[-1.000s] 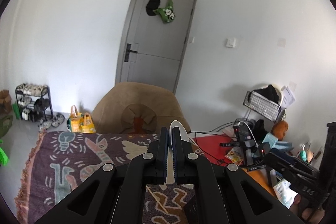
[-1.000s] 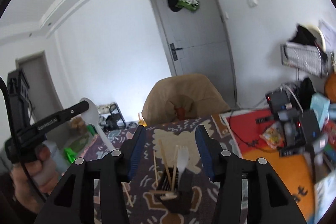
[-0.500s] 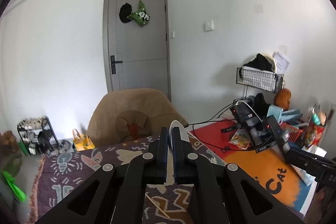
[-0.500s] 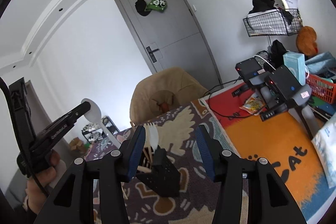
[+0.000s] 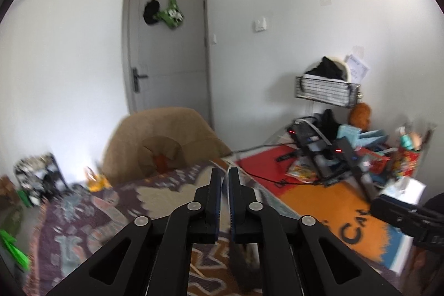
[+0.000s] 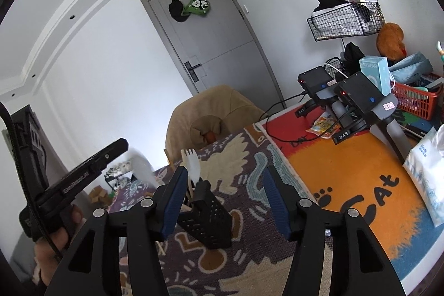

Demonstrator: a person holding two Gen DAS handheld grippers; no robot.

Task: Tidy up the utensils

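My left gripper (image 5: 224, 179) is shut on a white plastic spoon, seen only as a thin white edge (image 5: 225, 186) between the pads. In the right wrist view the spoon's blurred bowl (image 6: 143, 169) shows below the left gripper (image 6: 119, 144), held in the air left of the holder. A black perforated utensil holder (image 6: 206, 218) stands tilted on the patterned cloth (image 6: 236, 157), with a white fork (image 6: 191, 165) and wooden sticks in it. My right gripper (image 6: 222, 185) is open, its blue pads on either side of the holder.
A tan beanbag chair (image 6: 211, 115) sits beyond the cloth. An orange cat mat (image 6: 347, 179) lies to the right with black devices (image 6: 358, 93), cables, a red basket (image 6: 416, 99) and a tissue pack (image 6: 427, 171). A grey door (image 6: 213, 46) is behind.
The left gripper has swung right with the spoon; its view is blurred. The right gripper has moved closer to the holder, which now sits larger between its pads.
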